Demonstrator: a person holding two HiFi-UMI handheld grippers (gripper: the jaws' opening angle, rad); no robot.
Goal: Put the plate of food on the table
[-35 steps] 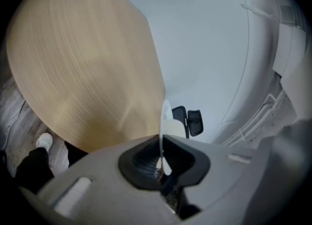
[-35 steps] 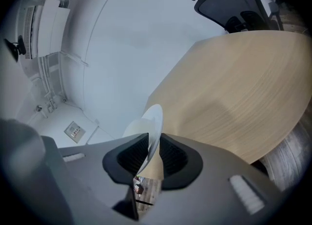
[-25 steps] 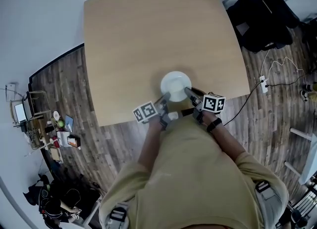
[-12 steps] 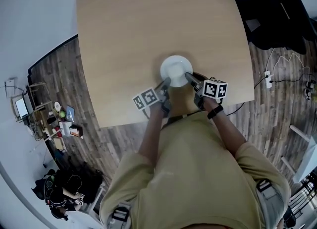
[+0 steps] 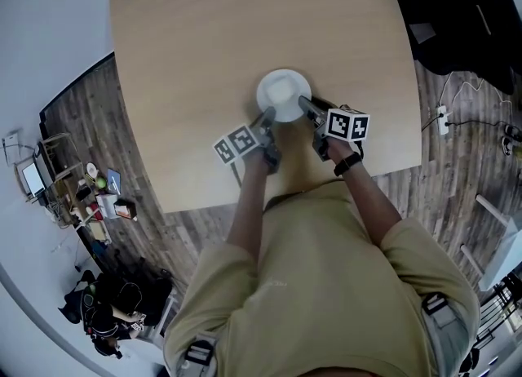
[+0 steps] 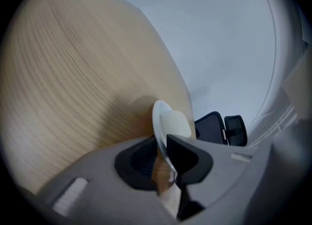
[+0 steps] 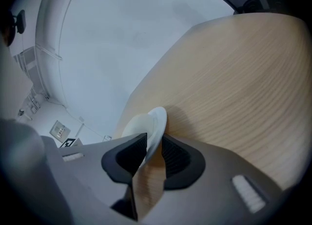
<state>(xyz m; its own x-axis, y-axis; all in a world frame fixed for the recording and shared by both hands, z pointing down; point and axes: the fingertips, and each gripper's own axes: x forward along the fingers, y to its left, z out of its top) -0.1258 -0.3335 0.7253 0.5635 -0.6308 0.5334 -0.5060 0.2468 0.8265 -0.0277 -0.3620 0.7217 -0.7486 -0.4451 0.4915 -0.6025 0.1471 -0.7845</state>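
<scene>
Around me the light wood surface (image 5: 245,24) is bare apart from the white plate (image 5: 284,94), which sits near my edge of it, about midway along. Black chairs (image 5: 457,8) stand off the far right corner, a power strip (image 5: 443,120) with its cable lies on the plank floor to the right, and a heap of small clutter (image 5: 90,192) sits by the wall on the left. None of it is near the plate.

The left gripper (image 5: 266,117) has its jaws nearly closed and clamped on the plate's near-left rim, with a pale lump of food (image 6: 175,124) just beyond the pads. The right gripper (image 5: 304,106) is at the near-right rim. Its jaws are opening, the rim is between them, and a sliver of gap shows on one side. The plate looks to rest on the surface, its shadow meeting its underside.
</scene>
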